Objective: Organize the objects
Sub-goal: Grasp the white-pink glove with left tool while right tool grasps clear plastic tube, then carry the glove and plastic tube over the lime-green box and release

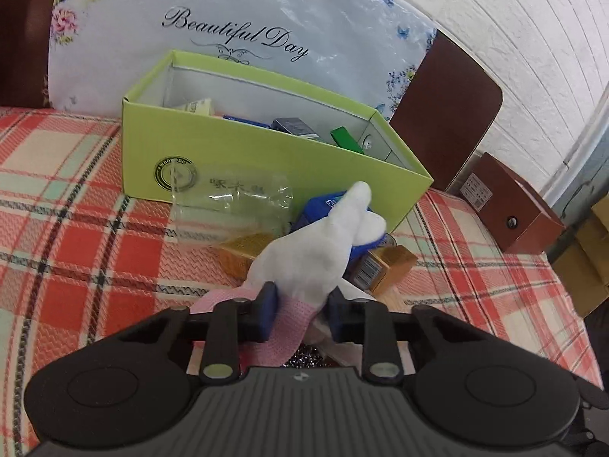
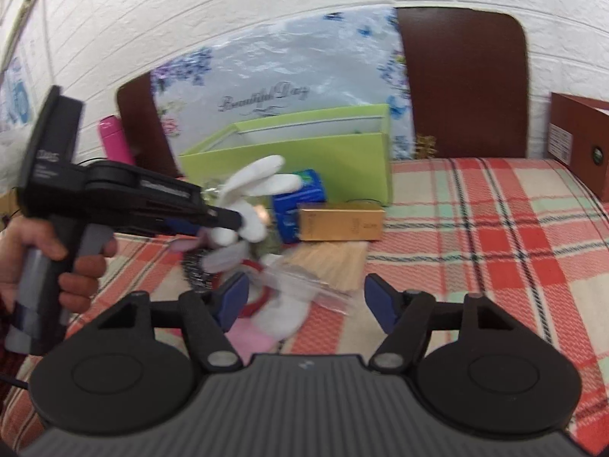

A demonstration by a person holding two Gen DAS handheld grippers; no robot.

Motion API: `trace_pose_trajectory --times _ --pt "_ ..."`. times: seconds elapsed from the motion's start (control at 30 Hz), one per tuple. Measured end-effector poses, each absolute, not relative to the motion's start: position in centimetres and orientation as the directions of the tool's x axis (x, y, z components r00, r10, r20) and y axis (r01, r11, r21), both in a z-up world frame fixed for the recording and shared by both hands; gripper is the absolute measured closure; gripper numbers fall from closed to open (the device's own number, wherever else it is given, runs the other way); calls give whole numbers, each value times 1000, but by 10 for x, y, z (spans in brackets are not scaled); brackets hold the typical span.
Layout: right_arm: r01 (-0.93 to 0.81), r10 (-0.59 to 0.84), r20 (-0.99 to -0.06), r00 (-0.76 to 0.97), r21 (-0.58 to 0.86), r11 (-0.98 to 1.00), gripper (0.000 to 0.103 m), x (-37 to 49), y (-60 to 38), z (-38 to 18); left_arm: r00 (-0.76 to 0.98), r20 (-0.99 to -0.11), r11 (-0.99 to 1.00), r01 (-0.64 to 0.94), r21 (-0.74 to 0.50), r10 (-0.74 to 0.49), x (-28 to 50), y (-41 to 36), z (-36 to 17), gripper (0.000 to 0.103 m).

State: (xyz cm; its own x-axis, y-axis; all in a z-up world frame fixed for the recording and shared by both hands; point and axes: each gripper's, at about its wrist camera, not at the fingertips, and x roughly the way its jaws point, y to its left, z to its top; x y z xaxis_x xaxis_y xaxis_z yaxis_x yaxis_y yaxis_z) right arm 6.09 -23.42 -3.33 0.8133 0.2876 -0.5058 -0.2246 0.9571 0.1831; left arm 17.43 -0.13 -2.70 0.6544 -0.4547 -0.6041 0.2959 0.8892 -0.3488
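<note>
- While the left gripper (image 1: 300, 310) pinches the pink cuff of a white glove (image 1: 323, 243), the glove's long axis runs away from the jaws toward the green box (image 1: 243, 152), fingers up and slightly right.
- So the cuff sits between the two blue pads, pressed from both sides, and the rest of the glove sticks out past the fingertips, lifted off the bedspread (image 1: 76, 198).
- From the right wrist view the same glove (image 2: 251, 190) shows its fingers fanned toward the right, hanging off the tip of the left gripper (image 2: 228, 224), which a bare hand (image 2: 57, 262) holds by the handle.
- Right gripper (image 2: 304, 301) has its jaws spread with nothing pressed between the pads. A second white and pink glove (image 2: 274, 323) lies on the bedspread just beside its left pad, and a clear plastic bag (image 2: 316, 285) lies between the pads, not gripped.
- Glove fabric looks soft and knit, cuff is a fine pink mesh.
- The box is glossy cardboard, open top, small packets inside, standing toward the far edge of the bedspread against a floral cushion (image 1: 247, 11).
- In front of the box: a clear crinkly plastic package (image 1: 228, 205), a blue carton (image 2: 297, 205), a shiny gold rectangular box (image 2: 342, 222), a metal scourer (image 2: 196, 270) that's blurry.
- Bedspread is a red, cream and mint plaid with a zigzag weave.
</note>
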Motion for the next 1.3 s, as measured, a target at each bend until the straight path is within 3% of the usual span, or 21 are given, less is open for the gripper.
trace_pose_trajectory --times 0.07,0.3,0.33,0.43,0.47,0.7,0.9,1.03,1.1,1.17,1.3 --pt "-280 329 -501 801 173 944 42 63 -220 -30 665 -596 892 313 -325 -450 164 1 -22 89" --pt "-389 372 -498 783 74 918 51 79 -175 -30 702 -563 899 303 -318 -436 124 30 -2 92" --pt "-394 372 -505 779 68 917 53 82 -170 -32 704 -564 901 300 -315 -432 120 33 0 92" --pt "-395 360 -539 762 54 917 75 91 -163 -41 695 -582 905 285 -315 -422 109 43 -1 92" --pt "-380 346 -544 764 52 923 77 92 -166 -42 689 -594 908 283 -309 -416 106 45 -3 92" --pt "-367 397 -516 759 165 915 77 56 -226 -21 596 -664 889 370 -271 -451 81 44 -18 92" --pt "-271 290 -617 732 126 954 77 11 -278 -35 537 -685 858 430 -280 -493 79 16 -38 92" --pt "-189 227 -667 709 131 973 76 -3 -291 -51 513 -695 842 471 -264 -505 79 -4 -43 77" --pt "-173 224 -661 716 143 974 69 -4 -292 -52 521 -695 845 474 -248 -496 75 -5 -42 66" --pt "-181 225 -646 729 136 974 59 -4 -287 -50 542 -686 857 452 -249 -485 71 4 -41 44" --pt "-213 240 -636 733 121 970 54 5 -278 -49 640 -647 907 346 -240 -415 65 28 -34 29"
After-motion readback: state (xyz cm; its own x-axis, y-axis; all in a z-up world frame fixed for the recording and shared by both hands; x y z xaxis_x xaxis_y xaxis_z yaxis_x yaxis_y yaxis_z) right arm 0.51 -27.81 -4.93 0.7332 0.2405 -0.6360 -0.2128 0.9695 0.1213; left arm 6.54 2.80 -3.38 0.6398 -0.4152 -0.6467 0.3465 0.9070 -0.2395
